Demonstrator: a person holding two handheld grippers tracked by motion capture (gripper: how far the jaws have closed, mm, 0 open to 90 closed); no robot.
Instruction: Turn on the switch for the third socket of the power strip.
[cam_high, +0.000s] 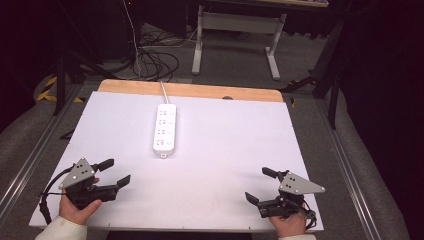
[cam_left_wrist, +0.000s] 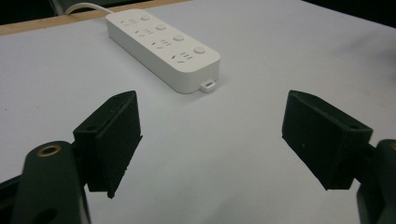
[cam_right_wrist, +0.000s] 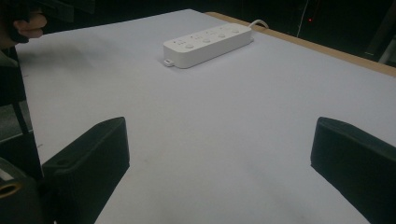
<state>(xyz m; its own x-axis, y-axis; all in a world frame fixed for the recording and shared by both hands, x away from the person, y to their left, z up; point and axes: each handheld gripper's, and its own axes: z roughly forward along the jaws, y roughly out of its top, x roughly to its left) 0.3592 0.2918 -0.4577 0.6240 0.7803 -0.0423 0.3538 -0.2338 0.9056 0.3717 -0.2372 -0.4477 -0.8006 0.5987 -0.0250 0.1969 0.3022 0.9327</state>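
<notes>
A white power strip (cam_high: 165, 128) lies lengthwise on the white table sheet (cam_high: 225, 150), left of centre, its cord running off the far edge. It has several sockets, each with a round button. My left gripper (cam_high: 115, 171) rests near the front left corner, open, nothing between its jaws; the strip (cam_left_wrist: 163, 46) lies ahead of it, well beyond the tips. Near the front right corner my right gripper (cam_high: 260, 185) is open too and holds nothing; the strip (cam_right_wrist: 208, 44) shows far off in the right gripper view.
The sheet covers a wooden tabletop whose far edge (cam_high: 190, 90) shows as a tan band. Beyond it are a white table frame (cam_high: 235, 35) and loose cables (cam_high: 155, 60) on the floor. Metal rails (cam_high: 30, 155) run along both sides of the table.
</notes>
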